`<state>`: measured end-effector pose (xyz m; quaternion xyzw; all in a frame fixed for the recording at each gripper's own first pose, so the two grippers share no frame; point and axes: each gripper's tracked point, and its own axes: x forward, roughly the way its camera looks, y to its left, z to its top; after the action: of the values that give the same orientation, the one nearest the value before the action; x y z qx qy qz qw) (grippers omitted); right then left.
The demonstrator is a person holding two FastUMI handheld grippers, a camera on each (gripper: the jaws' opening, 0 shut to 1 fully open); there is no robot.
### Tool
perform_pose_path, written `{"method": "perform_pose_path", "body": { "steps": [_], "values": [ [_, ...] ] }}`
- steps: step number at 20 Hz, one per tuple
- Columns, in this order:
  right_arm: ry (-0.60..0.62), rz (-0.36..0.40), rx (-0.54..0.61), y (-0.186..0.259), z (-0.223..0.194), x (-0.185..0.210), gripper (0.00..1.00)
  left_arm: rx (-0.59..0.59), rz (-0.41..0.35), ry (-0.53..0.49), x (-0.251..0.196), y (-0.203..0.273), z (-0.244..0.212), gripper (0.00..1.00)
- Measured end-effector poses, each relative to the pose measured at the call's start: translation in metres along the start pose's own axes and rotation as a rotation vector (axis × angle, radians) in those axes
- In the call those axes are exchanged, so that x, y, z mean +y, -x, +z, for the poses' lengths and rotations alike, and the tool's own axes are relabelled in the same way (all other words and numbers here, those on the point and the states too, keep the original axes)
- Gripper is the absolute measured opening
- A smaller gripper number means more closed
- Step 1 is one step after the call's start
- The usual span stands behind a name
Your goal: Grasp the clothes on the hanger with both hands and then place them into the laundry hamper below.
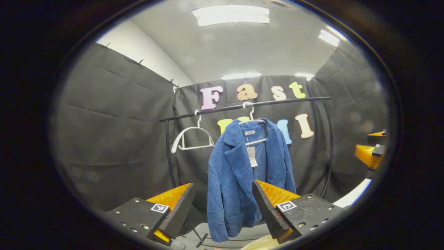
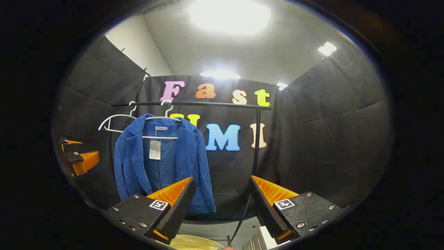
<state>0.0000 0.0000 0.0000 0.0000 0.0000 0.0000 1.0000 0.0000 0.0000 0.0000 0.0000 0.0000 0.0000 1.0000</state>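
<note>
A blue corduroy jacket (image 1: 239,177) hangs open on a white hanger (image 1: 252,119) from a black rail (image 1: 242,106), a paper tag at its collar. In the right gripper view the jacket (image 2: 166,163) hangs left of centre. My left gripper (image 1: 222,208) is open, short of the jacket and level with its lower half. My right gripper (image 2: 220,205) is also open, well back from the jacket and to its right. The hamper's pale rim (image 2: 194,241) peeks in below both grippers. The other gripper appears at the edge of each view (image 1: 373,152) (image 2: 78,158).
An empty white hanger (image 1: 192,137) hangs on the rail to the jacket's left. The rail's black uprights (image 2: 256,146) stand on either side. Black cloth walls enclose the booth. A white slatted object (image 2: 258,239) sits low beside the hamper.
</note>
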Motion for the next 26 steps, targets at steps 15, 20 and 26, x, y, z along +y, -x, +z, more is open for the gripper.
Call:
{"method": "perform_pose_path", "body": {
  "steps": [15,20,26],
  "values": [
    [0.027,-0.019,-0.033,0.018,0.016,0.012,0.95,-0.001,-0.031,0.012,0.009,0.011,0.002,0.98],
    [0.035,-0.003,-0.042,0.02,0.019,0.025,0.95,0.008,-0.045,0.026,0.006,0.013,-0.003,0.98],
    [0.054,0.074,-0.111,-0.028,0.047,0.043,0.96,-0.004,-0.023,0.005,-0.008,-0.017,0.01,0.98]
  ]
}}
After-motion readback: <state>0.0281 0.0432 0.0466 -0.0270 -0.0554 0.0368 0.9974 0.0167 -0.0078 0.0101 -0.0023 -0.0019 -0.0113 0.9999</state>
